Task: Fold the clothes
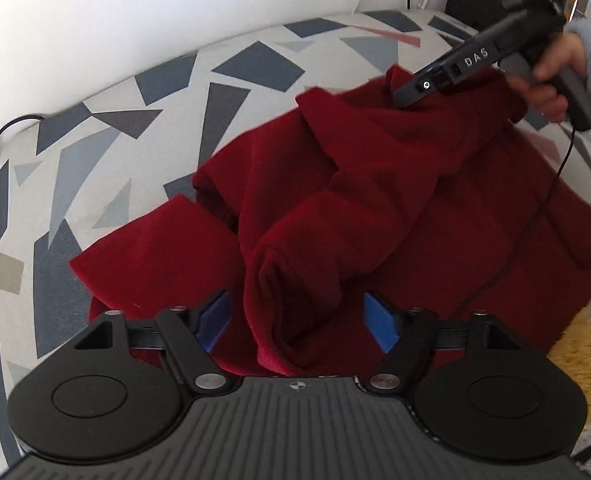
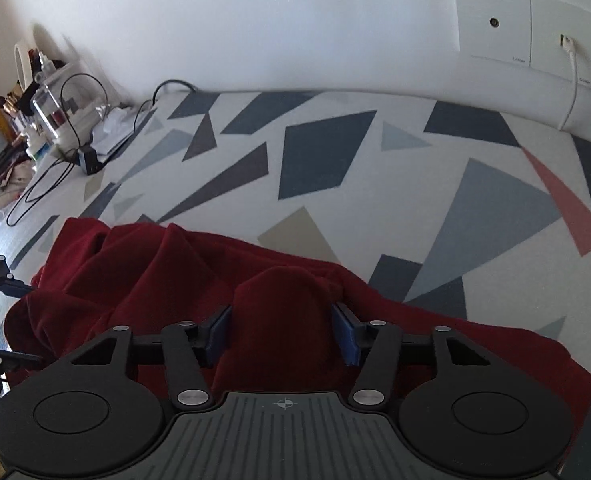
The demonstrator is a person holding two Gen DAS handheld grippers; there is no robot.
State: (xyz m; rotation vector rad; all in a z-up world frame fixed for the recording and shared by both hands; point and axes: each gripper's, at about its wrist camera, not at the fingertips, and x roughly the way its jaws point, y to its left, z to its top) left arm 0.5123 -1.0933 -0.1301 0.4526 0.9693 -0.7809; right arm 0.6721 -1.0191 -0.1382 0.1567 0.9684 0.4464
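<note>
Left wrist view: the left gripper point(image 1: 295, 320) has narrow jaws around a bunched fold of dark red fleece garment point(image 1: 375, 200). At 1 o'clock, the right gripper point(image 2: 283, 332) pinches another. Crumpled on the patterned bed point(image 2: 335, 152); folding barely begun.

The letters "DAS" stood in pale capitals on the black arm of the right gripper point(image 1: 405, 98), seen in the left wrist view just behind its fingers and above the red garment. In the right wrist view, small grey lettering ran along the lower edges of the white wall socket plates point(image 2: 493, 20), but it was too small and soft to be read. A small round crosshair mark sat at the front centre of each gripper's ribbed grey body; it carried no letters or numbers.
</note>
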